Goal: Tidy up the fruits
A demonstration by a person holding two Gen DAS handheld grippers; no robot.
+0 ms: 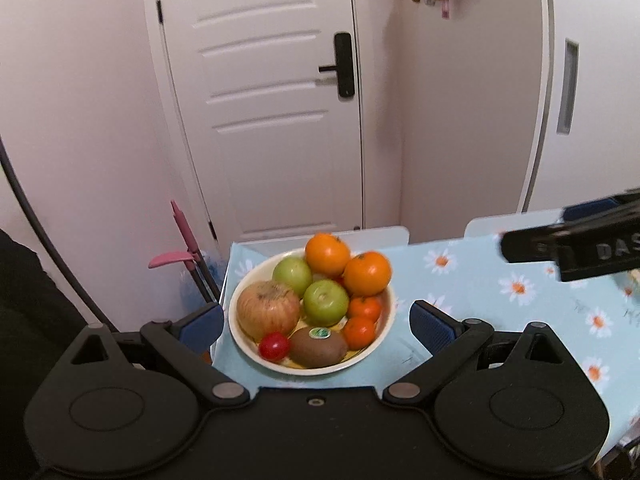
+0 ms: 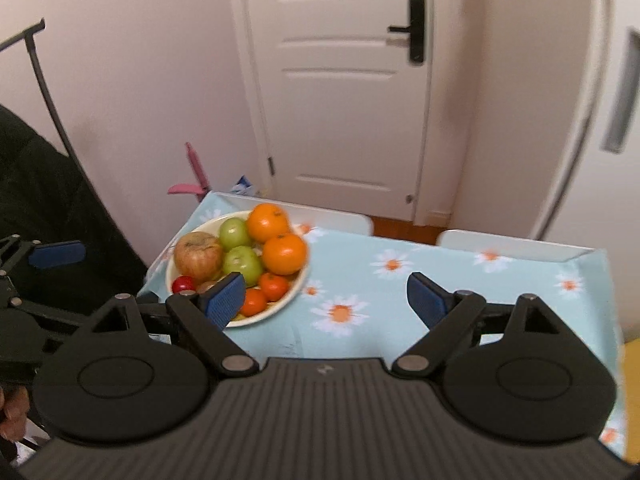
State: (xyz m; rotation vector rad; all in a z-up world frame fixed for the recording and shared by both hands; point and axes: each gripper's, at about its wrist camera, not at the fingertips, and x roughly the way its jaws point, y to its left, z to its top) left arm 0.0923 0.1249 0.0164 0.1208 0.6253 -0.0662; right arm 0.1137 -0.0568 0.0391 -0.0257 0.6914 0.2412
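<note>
Plainly, my daisy-print tablecloth (image 2: 400, 280) carries a cream bowl (image 1: 384, 332) at its left end, heaped with glossy round fruit: russet apple (image 1: 267, 310), oranges (image 1: 327, 254), green apples (image 1: 325, 302), fuzzy oval kiwi (image 1: 318, 347), cherry tomato (image 1: 273, 345). Both my left gripper (image 1: 316, 322) and right gripper (image 2: 326, 296) gape empty. Sorted already, or awaiting sorting; I cannot judge.

You have even, soft indoor light with faint shadows, slight motion blur on the oranges (image 1: 348, 266) and door (image 2: 340, 80), and strong fisheye bending with dark vignetted corners.
</note>
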